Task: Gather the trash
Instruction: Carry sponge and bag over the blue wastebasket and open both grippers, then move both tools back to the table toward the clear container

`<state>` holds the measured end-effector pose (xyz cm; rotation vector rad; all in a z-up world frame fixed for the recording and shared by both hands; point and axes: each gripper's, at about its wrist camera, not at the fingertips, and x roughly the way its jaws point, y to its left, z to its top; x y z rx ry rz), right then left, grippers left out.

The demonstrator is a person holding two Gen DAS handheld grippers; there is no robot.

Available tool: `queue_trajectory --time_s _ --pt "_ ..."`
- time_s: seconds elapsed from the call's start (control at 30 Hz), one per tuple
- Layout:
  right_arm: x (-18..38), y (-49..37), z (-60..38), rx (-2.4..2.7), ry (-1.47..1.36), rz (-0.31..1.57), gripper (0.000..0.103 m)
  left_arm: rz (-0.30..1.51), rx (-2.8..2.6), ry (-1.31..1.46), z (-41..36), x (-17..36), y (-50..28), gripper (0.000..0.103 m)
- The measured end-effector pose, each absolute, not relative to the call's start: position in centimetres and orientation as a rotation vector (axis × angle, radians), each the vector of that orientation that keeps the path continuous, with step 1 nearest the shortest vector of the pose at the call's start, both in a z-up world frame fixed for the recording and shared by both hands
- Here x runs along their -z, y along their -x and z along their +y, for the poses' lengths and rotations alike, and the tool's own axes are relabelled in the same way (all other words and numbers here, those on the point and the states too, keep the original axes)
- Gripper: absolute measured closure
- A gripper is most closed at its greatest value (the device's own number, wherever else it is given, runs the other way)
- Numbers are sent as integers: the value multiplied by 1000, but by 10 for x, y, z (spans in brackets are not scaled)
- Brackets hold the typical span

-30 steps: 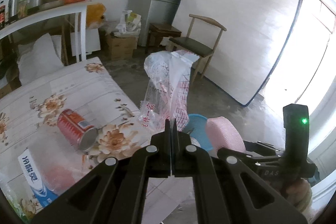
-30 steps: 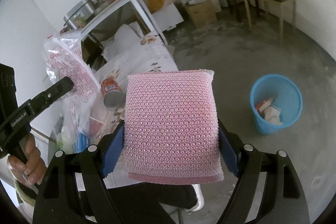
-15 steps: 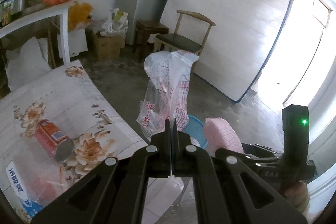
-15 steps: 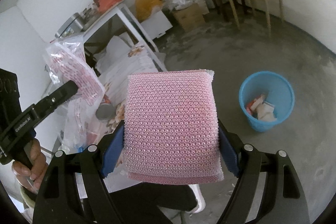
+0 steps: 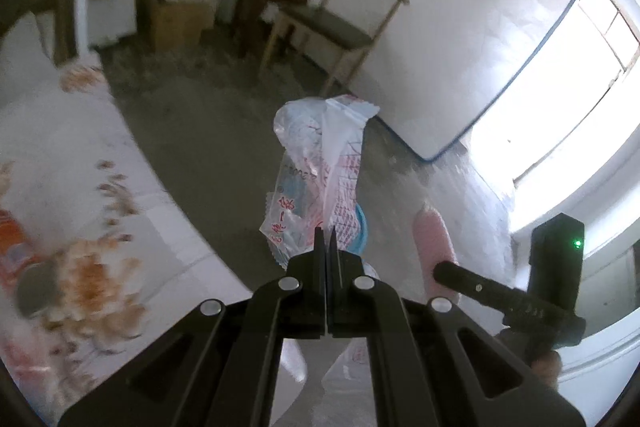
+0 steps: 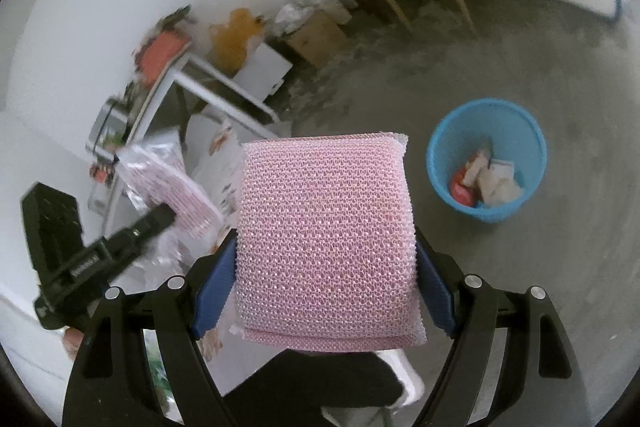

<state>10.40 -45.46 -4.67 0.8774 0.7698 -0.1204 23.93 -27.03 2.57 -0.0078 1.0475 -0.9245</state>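
Floor: more grey concrete floor [image 6: 520,67] is taken in by both views than a second ago, both hand-held grippers having been swung away from the flowered bench [image 5: 80,187]; a carry toward disposal is judged to be under way.
Bin: the blue bin [image 6: 486,157], already holding scraps, is seen at 2 o'clock of the right wrist view, well apart from the load; earlier it sat further right.
Pad: the pink mesh pad [image 6: 328,247] is pinched between the blue pads of the right hand-held gripper [image 6: 326,281], jaws spread wide around it.
Bag: the printed plastic bag [image 5: 320,183] is clamped upright in the left hand-held gripper [image 5: 326,239], fingers pressed together.
Hidden: the bin is mostly covered by the bag in the left view; the bench and the red can [image 5: 16,251] at 9 o'clock are blurred, the can cut off.
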Motion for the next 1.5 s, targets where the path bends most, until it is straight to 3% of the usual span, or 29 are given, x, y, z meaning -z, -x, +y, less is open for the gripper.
queue_trajectory --time_s 0.33,0.43,0.47,0.53,0.57,0.8,1.13,1.5 --pt "113 -132 -540 146 -1146 800 26 1240 950 -42 -382 37 -268 103" --pt "129 -154 -579 148 -1232 757 23 1241 961 -27 -415 45 -279 103" --pt "137 -159 -591 142 -1259 750 17 1242 962 -23 -426 51 -284 101" --pt "164 -176 -616 130 -1310 770 12 1250 938 -19 -439 63 -293 81" --pt "176 -180 -624 158 -1331 798 12 1248 911 -5 -445 71 -297 64" --pt "231 -150 -628 299 -1401 869 12 1272 926 23 -444 80 -294 60" --pt "192 -97 -602 259 -1321 846 12 1182 927 11 -391 36 -268 59" --pt "114 -90 -542 23 -1207 806 12 1002 842 56 -264 -26 -213 46"
